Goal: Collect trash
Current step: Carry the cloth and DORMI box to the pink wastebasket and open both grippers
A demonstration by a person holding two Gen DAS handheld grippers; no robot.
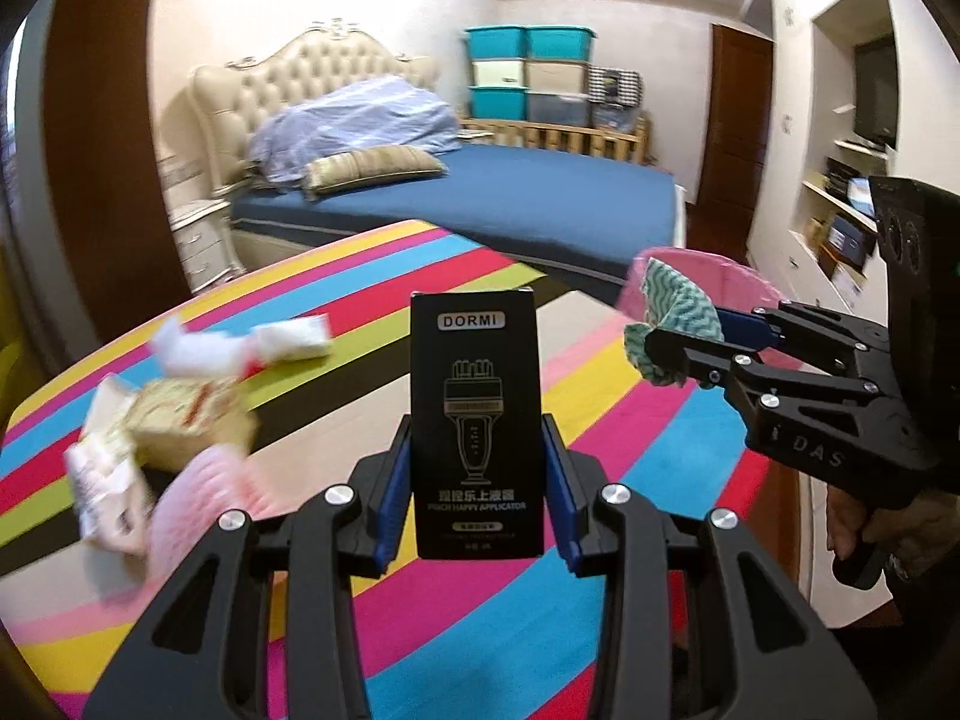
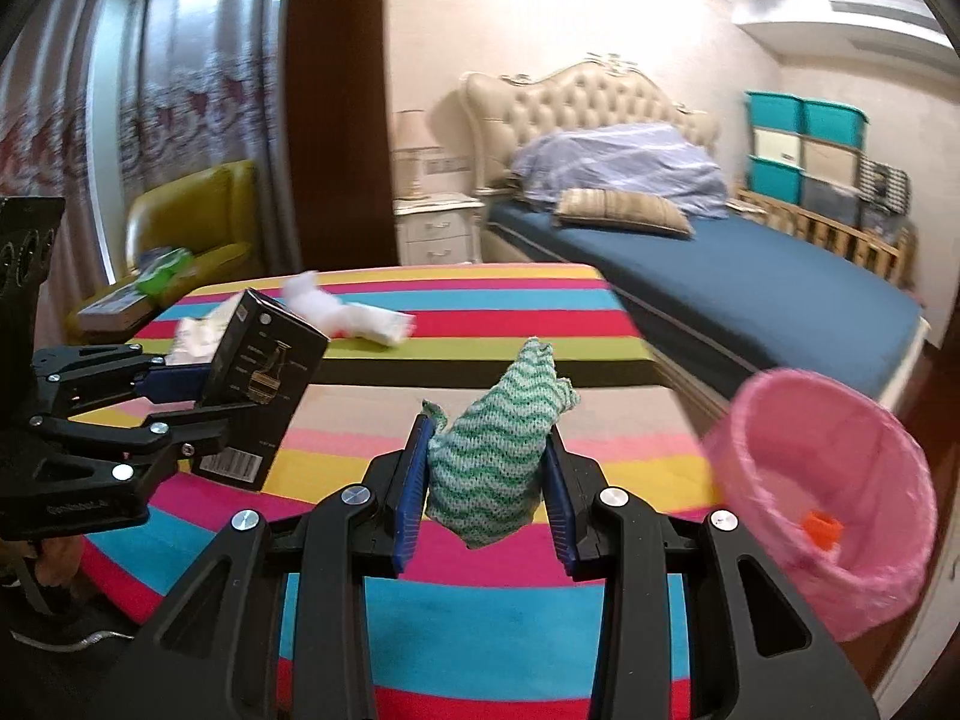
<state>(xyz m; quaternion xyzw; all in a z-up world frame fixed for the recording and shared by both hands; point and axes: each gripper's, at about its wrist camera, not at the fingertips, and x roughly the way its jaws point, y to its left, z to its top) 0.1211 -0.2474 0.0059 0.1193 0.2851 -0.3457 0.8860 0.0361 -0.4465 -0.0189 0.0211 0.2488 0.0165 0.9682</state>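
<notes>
Right gripper [image 2: 489, 480] clamps green-white wavy cloth [image 2: 492, 450]; left gripper [image 1: 477, 480] clamps black cardboard box [image 1: 477, 420]; release each squarely above pink lined bin [image 2: 840, 480].

My room was evenly, softly lit — fisheye bent the edges, dark corners, and the pink bin [image 2: 840, 504] smeared with blur
</notes>
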